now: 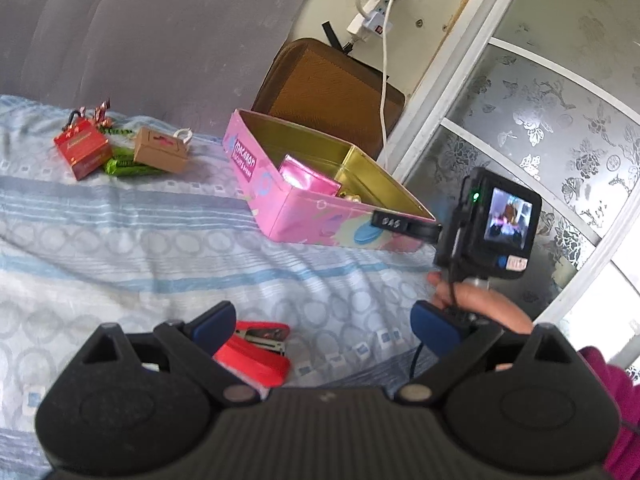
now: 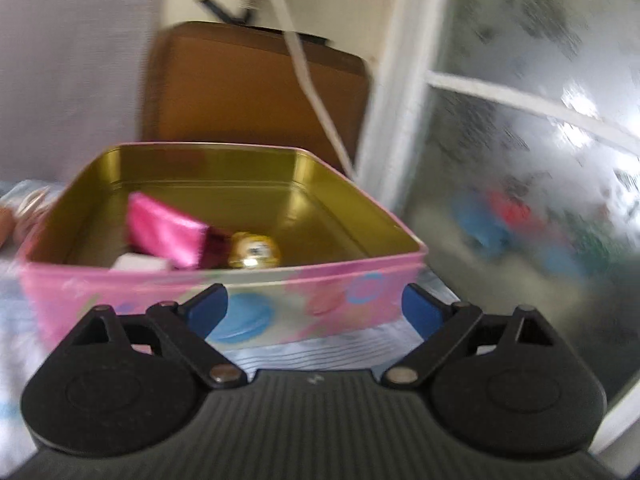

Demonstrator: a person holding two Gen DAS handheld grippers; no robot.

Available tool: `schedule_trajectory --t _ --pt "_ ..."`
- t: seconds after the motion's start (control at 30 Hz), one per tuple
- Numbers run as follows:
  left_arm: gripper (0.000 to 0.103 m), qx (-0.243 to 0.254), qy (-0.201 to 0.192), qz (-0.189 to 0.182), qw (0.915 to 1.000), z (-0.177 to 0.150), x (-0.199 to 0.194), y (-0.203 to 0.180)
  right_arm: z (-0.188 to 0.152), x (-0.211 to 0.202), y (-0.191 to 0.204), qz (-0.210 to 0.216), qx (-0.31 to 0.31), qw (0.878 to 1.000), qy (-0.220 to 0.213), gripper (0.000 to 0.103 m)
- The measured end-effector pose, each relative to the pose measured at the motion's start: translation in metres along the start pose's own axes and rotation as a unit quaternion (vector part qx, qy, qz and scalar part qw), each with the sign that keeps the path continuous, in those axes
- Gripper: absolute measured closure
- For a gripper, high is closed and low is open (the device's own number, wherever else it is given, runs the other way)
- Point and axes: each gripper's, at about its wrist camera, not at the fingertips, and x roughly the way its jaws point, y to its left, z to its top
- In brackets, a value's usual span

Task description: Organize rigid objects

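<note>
The pink tin (image 2: 224, 300) just beyond the right gripper's (image 2: 316, 308) spread, empty fingers already holds a pink packet (image 2: 168, 234) and gold trinket (image 2: 254, 250), while the left gripper (image 1: 324, 328), also released, hangs beside the unsorted red stapler (image 1: 256, 354).

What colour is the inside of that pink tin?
Shiny gold inside the pink tin, clearest in the right wrist view.

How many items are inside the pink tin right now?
3 visible: a pink box at left, a gold figurine beside it, a white item by the tin front wall. More may be hidden.
</note>
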Motion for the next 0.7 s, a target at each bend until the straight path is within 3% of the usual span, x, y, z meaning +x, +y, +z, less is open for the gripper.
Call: schedule_trajectory --t 0.07,0.2,0.27,0.4,0.47,0.53,0.6,0.67,0.7 --pt "0.005 0.001 -0.005 0.004 1.0 0.0 -0.002 0.0 0.005 0.001 -0.013 -0.011 0.025 1.0 0.003 0.008" --pt "0.004 -0.009 -0.004 0.034 0.9994 0.0 -0.003 0.009 0.015 0.001 -0.022 -0.05 -0.004 0.999 -0.013 0.008" --pt "0.004 -0.016 -0.006 0.043 0.9989 0.0 -0.005 0.015 0.023 0.003 -0.039 -0.066 0.025 0.997 -0.006 0.008" --pt "0.004 -0.022 -0.018 0.063 0.9976 0.002 -0.012 0.026 0.031 -0.01 -0.069 -0.037 0.097 0.995 -0.005 0.008" --pt "0.004 -0.03 -0.021 0.069 0.997 0.003 -0.015 0.034 0.027 -0.03 -0.065 0.026 0.098 0.995 -0.018 0.008" --pt "0.004 -0.039 -0.028 0.074 0.9961 0.003 -0.02 0.045 0.015 -0.054 -0.059 0.151 0.091 0.984 -0.024 0.008" --pt "0.004 -0.049 -0.03 0.073 0.9957 0.0 -0.023 0.057 -0.01 -0.079 -0.045 0.282 0.061 0.957 -0.009 0.008" --pt "0.006 -0.061 -0.023 0.065 0.9958 -0.005 -0.022 0.068 -0.041 -0.101 -0.026 0.36 0.014 0.933 -0.001 0.014" --pt "0.007 -0.068 -0.017 0.06 0.9957 -0.007 -0.02 0.074 -0.058 -0.114 -0.014 0.378 -0.018 0.925 -0.007 0.018"
